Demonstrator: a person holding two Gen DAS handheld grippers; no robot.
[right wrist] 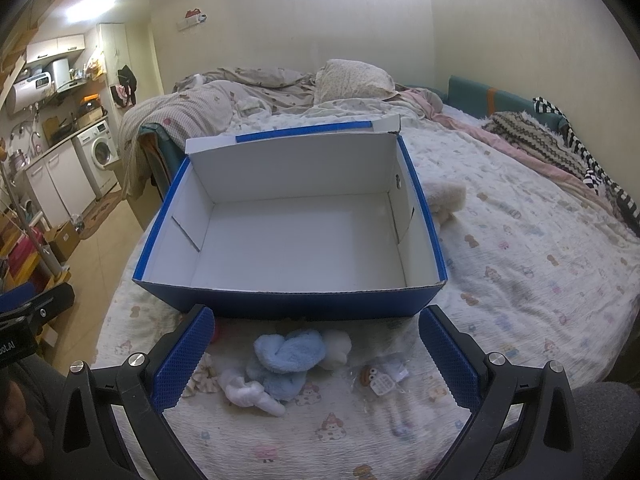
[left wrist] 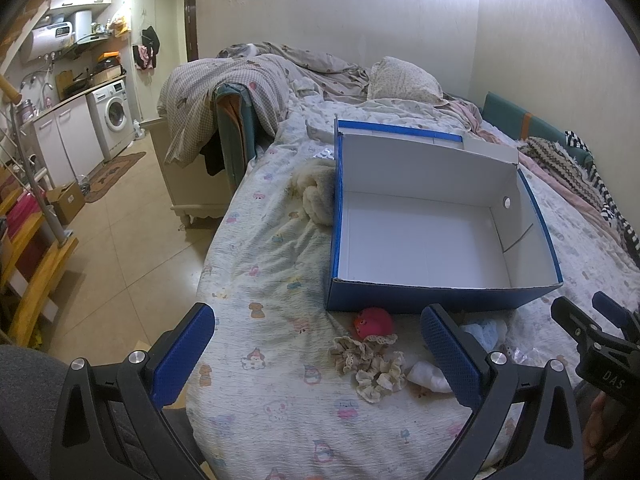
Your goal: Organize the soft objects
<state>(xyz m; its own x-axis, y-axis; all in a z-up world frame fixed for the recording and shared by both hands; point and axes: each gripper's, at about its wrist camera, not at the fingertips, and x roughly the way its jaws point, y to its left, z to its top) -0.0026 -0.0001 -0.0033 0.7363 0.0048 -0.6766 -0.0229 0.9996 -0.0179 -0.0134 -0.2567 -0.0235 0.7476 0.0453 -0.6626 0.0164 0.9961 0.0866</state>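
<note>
Hovering above a bed (left wrist: 280,420) spread with a cartoon-print sheet, the left hand-held gripper (left wrist: 318,350) and the right hand-held gripper (right wrist: 316,354) both stand released, their blue pads wide apart and nothing between them. An open blue box (right wrist: 288,304) with a white inside sits on the bed just beyond both tools, its raised lid leaning away at the far side, and not one item lies in it, so by every sign the sorting has yet to begin. All the soft things wait on the sheet just in front of the box's near wall: a red plush ball (left wrist: 373,321) almost touching that wall, two beige frilled scrunchies (left wrist: 366,362) a little nearer the camera than the ball, a light blue fluffy bundle (right wrist: 286,360) with a small white cloth piece (right wrist: 252,396) lying against it, and a white puff (right wrist: 338,348) right beside the bundle on the side toward the box. A small clear packet (right wrist: 382,376) holding trinkets rests to the right of the blue bundle; whether it belongs with the soft items cannot be told. A cream fuzzy item (left wrist: 318,194) lies against the box's left wall, outside it. Every piece apparently remains to be lifted in.
</note>
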